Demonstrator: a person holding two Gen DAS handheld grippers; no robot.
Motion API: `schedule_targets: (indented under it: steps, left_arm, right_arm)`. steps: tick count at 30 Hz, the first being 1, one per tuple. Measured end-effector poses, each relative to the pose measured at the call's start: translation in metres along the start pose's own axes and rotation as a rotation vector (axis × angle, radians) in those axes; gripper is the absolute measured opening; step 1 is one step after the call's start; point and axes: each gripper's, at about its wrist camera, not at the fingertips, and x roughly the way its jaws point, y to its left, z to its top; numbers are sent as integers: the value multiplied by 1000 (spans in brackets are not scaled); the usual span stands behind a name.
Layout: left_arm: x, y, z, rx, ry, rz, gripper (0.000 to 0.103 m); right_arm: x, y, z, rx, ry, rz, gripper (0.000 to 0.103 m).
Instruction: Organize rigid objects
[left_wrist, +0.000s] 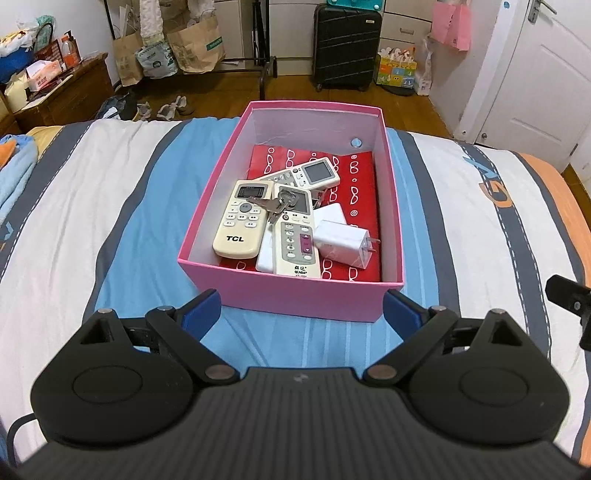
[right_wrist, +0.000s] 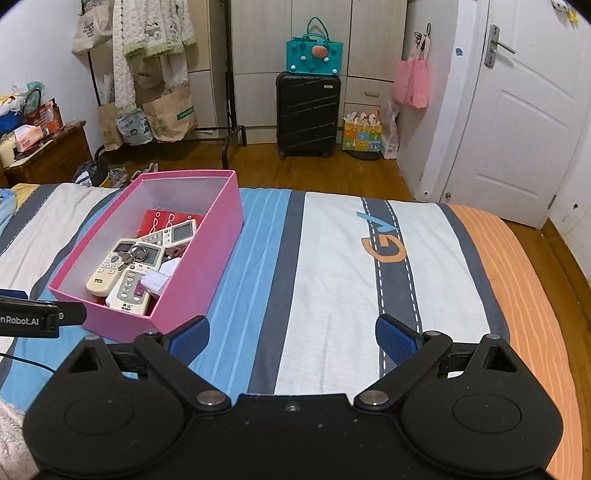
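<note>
Your left tool (left_wrist: 302, 310) was spread wide and held nothing, hovering just before the near wall of the pink box (left_wrist: 295, 295) on the striped bed (left_wrist: 74, 206). Inside lay three remotes, the TCL remote (left_wrist: 242, 221) at left, with keys (left_wrist: 275, 205) across them and a white charger (left_wrist: 343, 242) at right. Your right tool (right_wrist: 291, 338) also gaped empty over bare bedding beside the box.

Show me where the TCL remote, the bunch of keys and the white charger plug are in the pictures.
TCL remote (left_wrist: 240, 221): left wrist view, on its button area.
Bunch of keys (left_wrist: 275, 206): left wrist view, on the key blades.
White charger plug (left_wrist: 341, 242): left wrist view, on its white body.
</note>
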Motion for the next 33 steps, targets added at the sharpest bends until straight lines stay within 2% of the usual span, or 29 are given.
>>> schedule_targets:
  steps: [7,33]
  left_arm:
    - [2,-4,0,27,15,38,95]
    - [-1,-5,-1,41,-8,54,97]
  right_arm:
    - [1,1,0,-5,4,-7,98]
    - [0,5,-3,-23,0,-25,98]
